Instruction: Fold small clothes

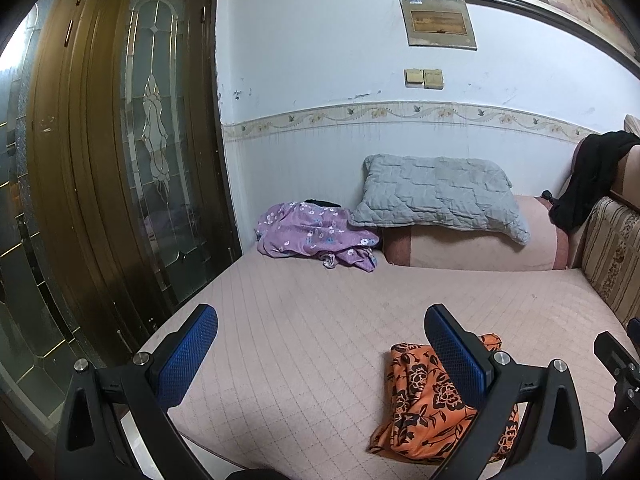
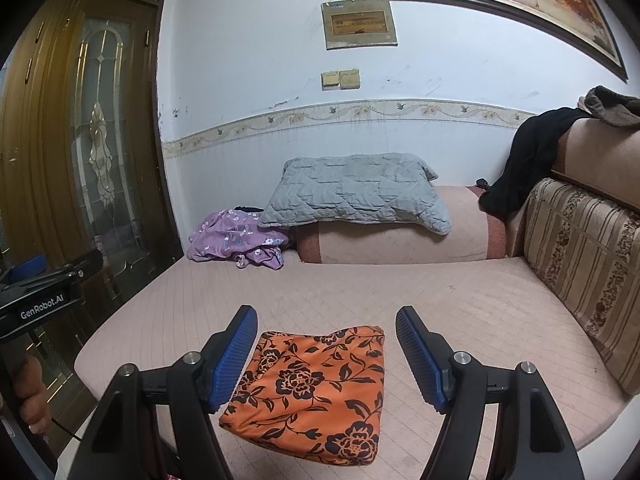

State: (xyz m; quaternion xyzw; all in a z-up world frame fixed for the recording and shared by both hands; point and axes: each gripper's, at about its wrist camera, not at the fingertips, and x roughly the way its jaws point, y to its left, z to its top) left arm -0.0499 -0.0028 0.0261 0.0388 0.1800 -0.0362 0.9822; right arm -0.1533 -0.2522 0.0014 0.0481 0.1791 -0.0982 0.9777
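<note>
1. Left wrist view: the left gripper is spread wide and holds nothing. The orange cloth lies on the pink bed cover, off to its right, partly behind the right finger. The right gripper shows at the frame edge.
2. Right wrist view: the right gripper is wide open and empty, with the orange cloth directly ahead between its fingers, so it looks the nearer one. The cloth looks already folded, roughly square. The purple garment and grey pillow sit well apart; nothing blocks the way.

Pink quilted bed bearing orange floral cloth, purple garment.
</note>
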